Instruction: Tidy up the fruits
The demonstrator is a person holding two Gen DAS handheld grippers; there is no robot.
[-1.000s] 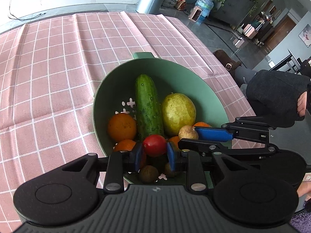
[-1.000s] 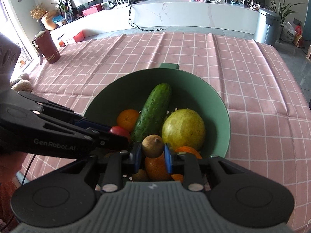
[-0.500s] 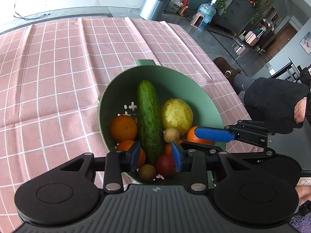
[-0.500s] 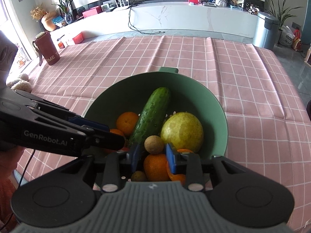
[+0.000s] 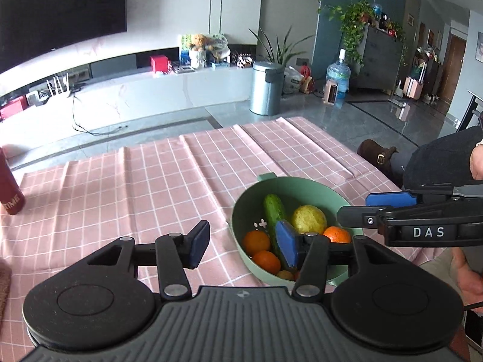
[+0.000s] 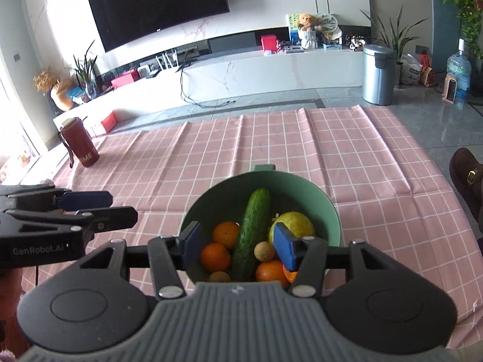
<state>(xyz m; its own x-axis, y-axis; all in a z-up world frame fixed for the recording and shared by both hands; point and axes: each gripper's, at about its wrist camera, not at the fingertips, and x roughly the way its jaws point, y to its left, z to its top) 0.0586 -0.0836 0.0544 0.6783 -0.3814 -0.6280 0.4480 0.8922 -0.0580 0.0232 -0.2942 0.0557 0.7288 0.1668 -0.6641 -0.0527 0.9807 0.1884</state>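
Now we hold our left gripper point(image 5: 244, 246) above the pink checked tablecloth point(image 5: 120, 187), just left of the green bowl point(image 5: 302, 185); its jaws are opening, already well apart, with nothing between the blue pads — only cloth shows in the gap. Our right gripper point(image 6: 237, 244) hangs over the near rim of the same bowl, its jaws also opening and gripping nothing; the fruit seen between its pads lies below, down in the bowl.

All the produce sits inside the bowl, which stands on the cloth towards the near right part of the table. A long cucumber point(image 6: 252, 232) lies across the middle, running from the far wall towards us. Left of it are two oranges point(image 6: 226, 235), one behind the other. Right of it sits a large yellow-green fruit point(image 6: 297, 221), and in front of that a small tan round fruit point(image 6: 264, 251) touching the cucumber, with another orange point(image 6: 268, 271) nearer still. A small brownish fruit point(image 6: 219, 277) shows at the near edge, partly hidden by our gripper body.

A dark red bottle point(image 6: 80, 146) stands at the far left edge of the table, well apart from the bowl
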